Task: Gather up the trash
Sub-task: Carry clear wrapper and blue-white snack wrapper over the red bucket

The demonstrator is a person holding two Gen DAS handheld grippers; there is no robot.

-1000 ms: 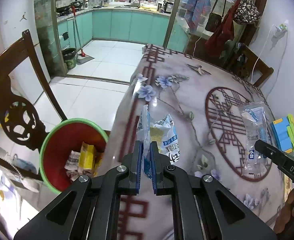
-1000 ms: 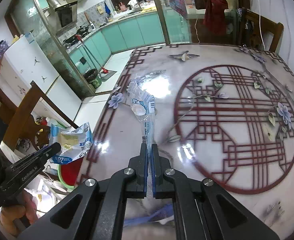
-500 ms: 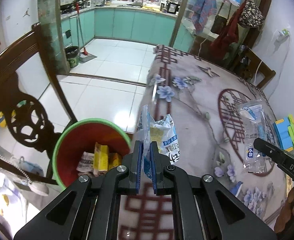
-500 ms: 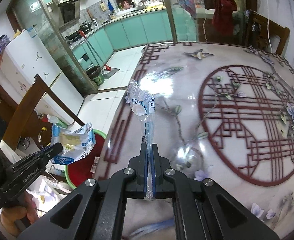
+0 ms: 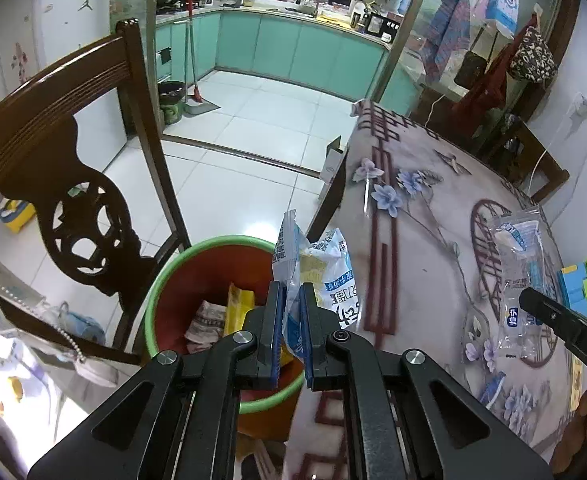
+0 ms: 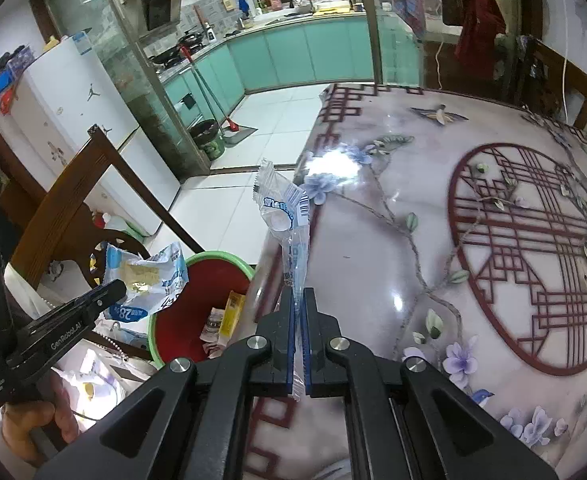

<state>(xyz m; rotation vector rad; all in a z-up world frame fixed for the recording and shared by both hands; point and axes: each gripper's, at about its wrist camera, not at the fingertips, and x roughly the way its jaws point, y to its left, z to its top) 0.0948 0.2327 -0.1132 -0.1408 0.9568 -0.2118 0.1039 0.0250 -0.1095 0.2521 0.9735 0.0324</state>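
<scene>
Left wrist — bin (image 5: 181, 268): one | wrappers: two — blue-white wrapper (image 5: 317, 276), clear wrapper (image 6: 289, 216), each pinched by fingers

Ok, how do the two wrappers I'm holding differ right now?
The blue-and-white snack bag is opaque, crumpled and wide; the clear wrapper is see-through, narrow and long. The snack bag hangs at the bin rim; the clear wrapper is over the table edge. Both are pinched upright in shut tongs: left, right.

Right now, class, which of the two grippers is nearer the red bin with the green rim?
Left. The left gripper, shut on the blue-and-white snack bag, hangs over the red bin's rim. The right gripper, shut on the clear wrapper, sits over the table's edge beside it.
</scene>
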